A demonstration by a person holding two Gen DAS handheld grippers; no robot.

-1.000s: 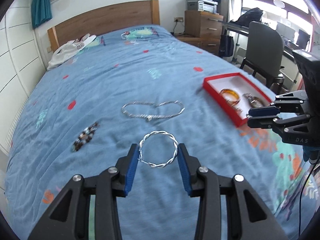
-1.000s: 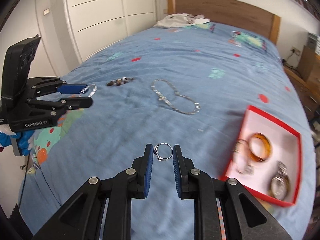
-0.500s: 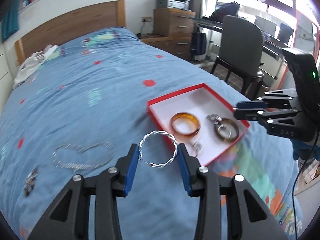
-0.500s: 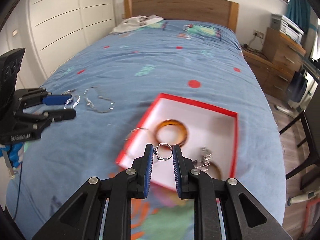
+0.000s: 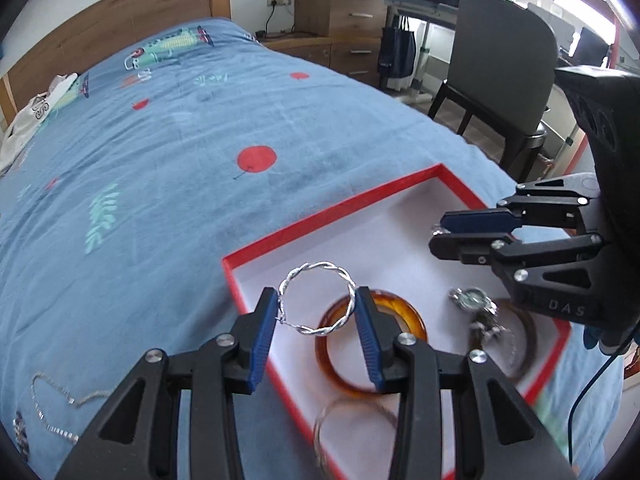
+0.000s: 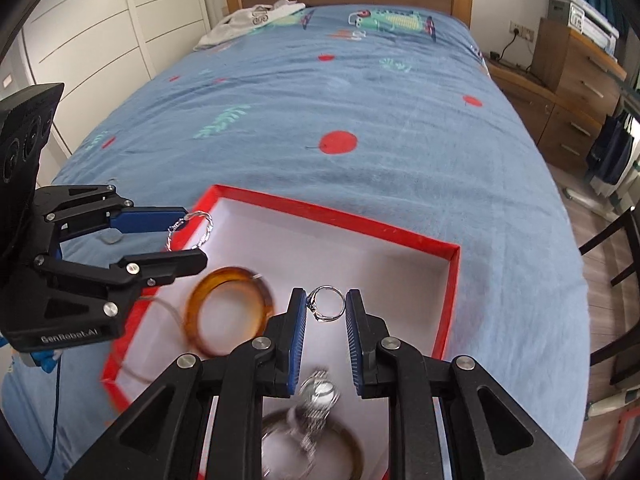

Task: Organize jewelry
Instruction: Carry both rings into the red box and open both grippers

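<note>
My left gripper (image 5: 316, 308) is shut on a twisted silver bangle (image 5: 320, 270) and holds it above the near left corner of the red box (image 5: 328, 210) with a white inside. My right gripper (image 6: 326, 312) is shut on a small silver ring (image 6: 328, 309) and holds it above the middle of the box (image 6: 450, 292). In the box lie an amber bangle (image 5: 404, 312), a thin metal bangle (image 5: 348, 406), a watch (image 5: 476, 304) and a brown bangle (image 5: 524, 340). A silver chain necklace (image 5: 56, 392) lies on the bed at the lower left.
The box sits on a blue patterned bedspread (image 5: 180, 152) near the bed's right edge. A grey chair (image 5: 500, 56) and a wooden dresser (image 5: 340, 12) stand beyond that edge. A white garment (image 6: 256, 16) lies by the headboard.
Both grippers have moved to the box, each keeping its hold. The left one has come over the box's near corner and the right one over its middle.
</note>
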